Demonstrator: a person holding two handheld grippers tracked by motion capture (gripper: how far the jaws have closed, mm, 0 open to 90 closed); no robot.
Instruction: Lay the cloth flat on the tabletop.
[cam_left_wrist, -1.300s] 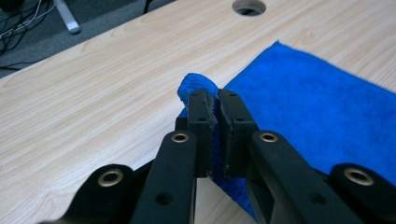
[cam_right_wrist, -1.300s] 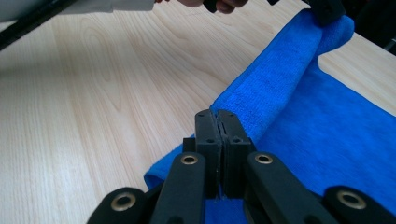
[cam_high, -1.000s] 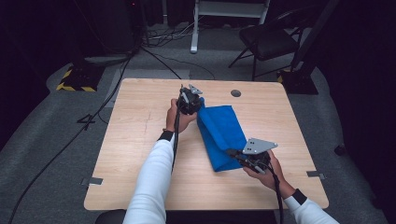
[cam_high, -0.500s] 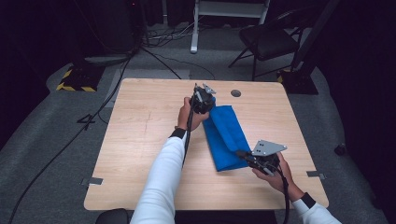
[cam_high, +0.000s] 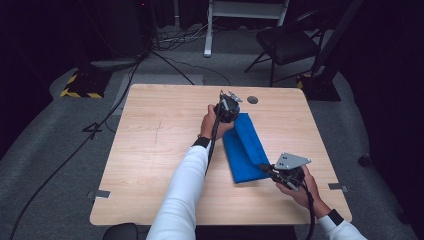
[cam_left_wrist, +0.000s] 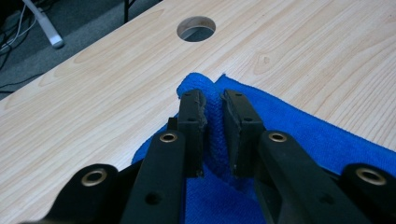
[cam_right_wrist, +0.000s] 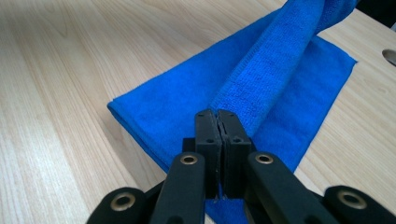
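Note:
A blue towel (cam_high: 247, 150) lies folded in a long strip on the wooden table (cam_high: 160, 130), right of centre. My left gripper (cam_high: 233, 115) is at its far end, shut on a bunched edge of the towel (cam_left_wrist: 299, 126) that sits between the pads (cam_left_wrist: 192, 116). My right gripper (cam_high: 264, 168) is at the near end, its jaws shut tight on a thin edge. In the right gripper view a raised fold of the towel (cam_right_wrist: 275, 74) runs from the right gripper (cam_right_wrist: 217, 116) up towards the other hand.
A round cable hole (cam_high: 252, 99) sits in the table just beyond the towel, close to the left gripper (cam_left_wrist: 212, 95). Bare wood spreads to the left. On the floor behind stand a black chair (cam_high: 287, 42), a striped block (cam_high: 80, 85) and loose cables.
The left hand has carried the towel's far edge to the right, across the towel, which now looks narrower. The right hand has shifted slightly right and nearer the table's front edge.

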